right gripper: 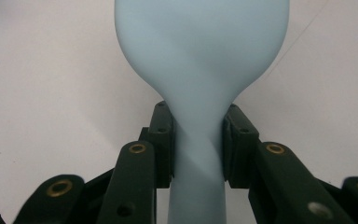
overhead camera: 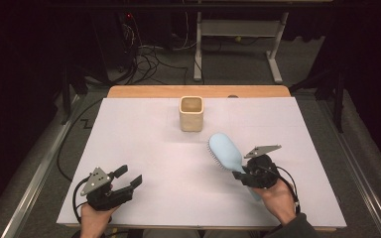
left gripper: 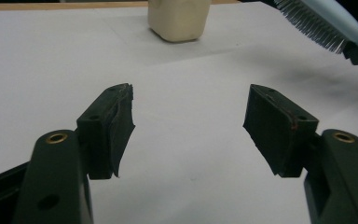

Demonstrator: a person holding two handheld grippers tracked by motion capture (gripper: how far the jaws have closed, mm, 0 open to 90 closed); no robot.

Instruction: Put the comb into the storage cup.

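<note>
Gripping the pale blue hairbrush (overhead camera: 225, 151) by the neck of its handle, the right gripper (overhead camera: 247, 174) held it above the white tabletop (overhead camera: 144, 144) in the near right part, with the head aimed up and away toward the middle of the far edge. In the right gripper view the two black pads pressed on either side of the narrow handle (right gripper: 196, 158), while the broad back of the brush head ran off the top of the frame and the handle's lower end was cut off at the bottom. From above, that lower end was hidden under the gripper and the person's right hand (overhead camera: 279, 198). The bristles (left gripper: 312, 21) faced the left side and showed as a dark fringe; in the left gripper view they were cropped at the upper right corner.

The left gripper (overhead camera: 126, 178) rested near the near left corner, jaws apart with bare tabletop between them and nothing held. The left hand (overhead camera: 94, 218) behind it was partly cut off by the bottom edge of the high view.

A cream cup (overhead camera: 191, 113) stood upright near the middle of the far edge, well apart from both grippers; its inside was too dim to make out, and its top was cropped in the left gripper view.
</note>
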